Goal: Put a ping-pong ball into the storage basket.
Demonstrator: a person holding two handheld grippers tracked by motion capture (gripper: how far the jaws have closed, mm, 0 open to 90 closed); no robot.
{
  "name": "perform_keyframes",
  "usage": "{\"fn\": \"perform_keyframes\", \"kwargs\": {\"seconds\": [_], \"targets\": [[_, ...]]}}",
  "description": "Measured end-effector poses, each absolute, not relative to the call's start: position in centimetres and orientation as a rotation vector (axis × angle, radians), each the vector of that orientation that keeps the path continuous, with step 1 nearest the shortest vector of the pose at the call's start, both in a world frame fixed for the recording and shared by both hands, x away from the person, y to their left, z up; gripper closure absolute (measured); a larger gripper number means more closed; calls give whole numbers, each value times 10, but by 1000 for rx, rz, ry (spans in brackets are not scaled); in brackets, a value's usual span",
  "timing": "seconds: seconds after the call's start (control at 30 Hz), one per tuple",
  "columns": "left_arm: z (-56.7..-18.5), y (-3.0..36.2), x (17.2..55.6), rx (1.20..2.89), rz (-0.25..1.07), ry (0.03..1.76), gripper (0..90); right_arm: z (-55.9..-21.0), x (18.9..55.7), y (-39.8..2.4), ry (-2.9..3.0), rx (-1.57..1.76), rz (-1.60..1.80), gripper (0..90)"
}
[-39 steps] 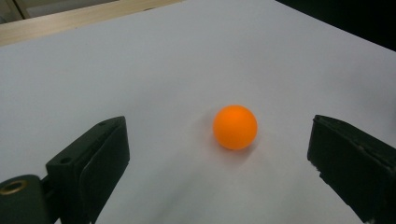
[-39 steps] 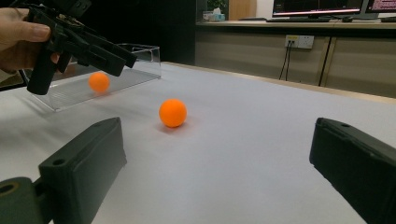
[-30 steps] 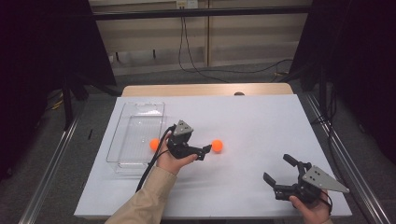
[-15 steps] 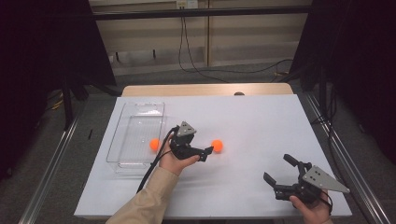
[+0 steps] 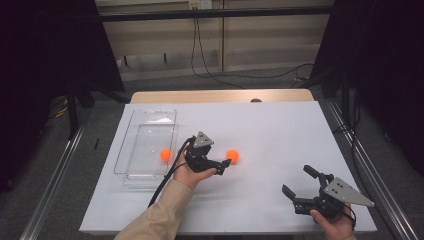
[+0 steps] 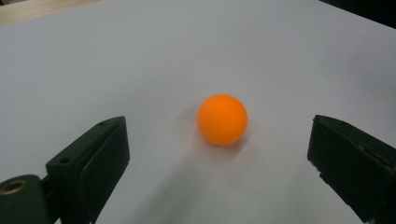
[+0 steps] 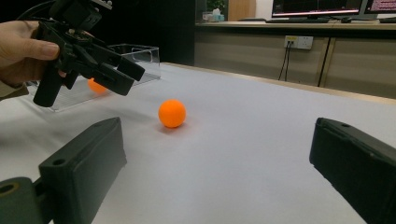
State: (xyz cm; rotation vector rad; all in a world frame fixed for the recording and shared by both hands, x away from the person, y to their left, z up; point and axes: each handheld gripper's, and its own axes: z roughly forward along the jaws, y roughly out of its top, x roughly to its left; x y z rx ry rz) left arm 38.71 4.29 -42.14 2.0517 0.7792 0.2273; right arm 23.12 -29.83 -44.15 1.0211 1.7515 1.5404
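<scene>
Over the last second our left gripper [image 5: 223, 165] has edged a little closer to the ball [image 5: 232, 156], which has not moved; we read that as the final approach for a pick. Its jaws are spread wide and grip nothing, and the ball [image 6: 222, 119] lies on the table just ahead, between them. A second ball [image 5: 165, 154] sits in the tray [image 5: 131, 145] behind it. Our right gripper [image 5: 300, 187] has stayed put, wide open and empty.

I am working in a lab-type recording bay: white-covered table [image 5: 280, 125] enclosed by black curtains [image 5: 45, 60], overhead rail [image 5: 215, 14], trailing wall cables [image 5: 210, 60], power sockets [image 7: 299, 42] and lit monitors [image 7: 317, 7] behind.
</scene>
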Motion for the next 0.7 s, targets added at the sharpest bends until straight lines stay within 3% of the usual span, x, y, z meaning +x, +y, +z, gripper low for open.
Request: {"fn": "perform_keyframes", "kwargs": {"seconds": [0.7], "targets": [[-425, 32, 386, 2064, 215, 777, 55, -441, 231, -299, 1751, 1020, 1541, 28]]}}
